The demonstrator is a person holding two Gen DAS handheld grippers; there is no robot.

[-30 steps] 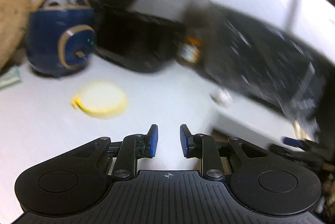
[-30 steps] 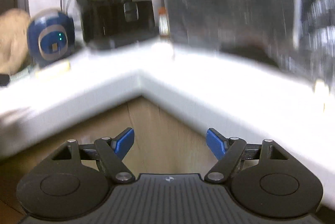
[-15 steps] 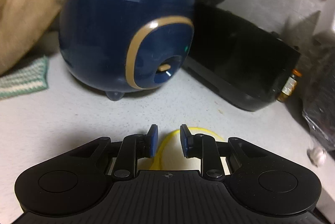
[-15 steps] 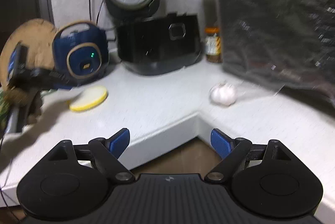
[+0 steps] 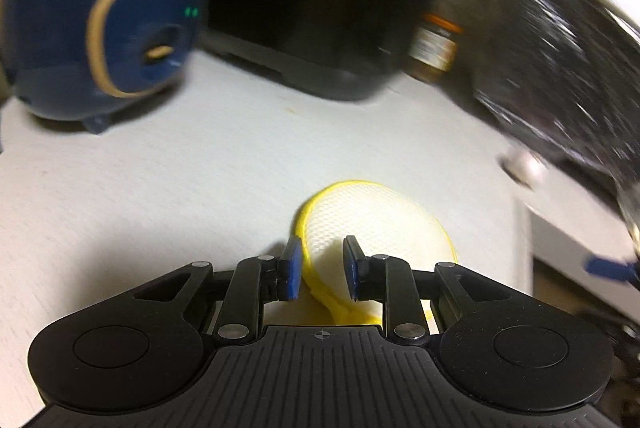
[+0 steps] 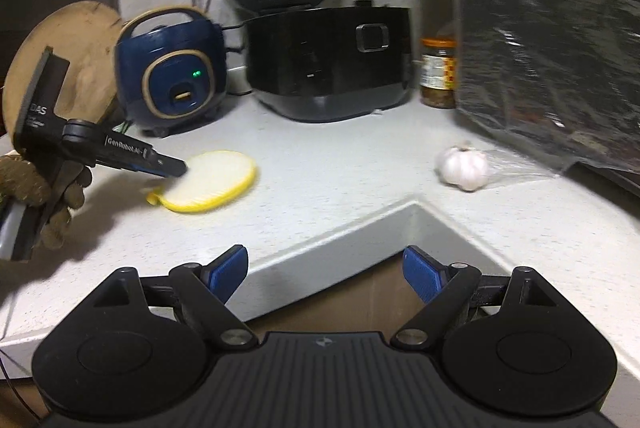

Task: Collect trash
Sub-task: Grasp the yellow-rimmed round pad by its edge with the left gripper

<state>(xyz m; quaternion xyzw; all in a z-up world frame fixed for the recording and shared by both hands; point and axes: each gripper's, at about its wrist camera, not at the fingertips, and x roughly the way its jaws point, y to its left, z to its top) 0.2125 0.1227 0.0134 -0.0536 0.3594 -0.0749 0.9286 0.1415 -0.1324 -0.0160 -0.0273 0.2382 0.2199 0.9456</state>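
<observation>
A round flat pad with a yellow rim and white mesh face lies on the pale counter. My left gripper is low over its near edge, and the yellow rim sits between the blue fingers, which stand a little apart and do not visibly press it. In the right wrist view a gloved hand holds that gripper at the left edge of the pad. My right gripper hangs open and empty in front of the counter's inner corner. A garlic bulb lies to the right.
A blue rice cooker, a black cooker with its lid up and a jar stand along the wall. A black plastic bag fills the right side. A round wooden board leans at the left.
My left gripper has swung down and right onto the yellow pad, whose edge now lies between its fingers. My right gripper has come nearer the counter corner, still wide open.
</observation>
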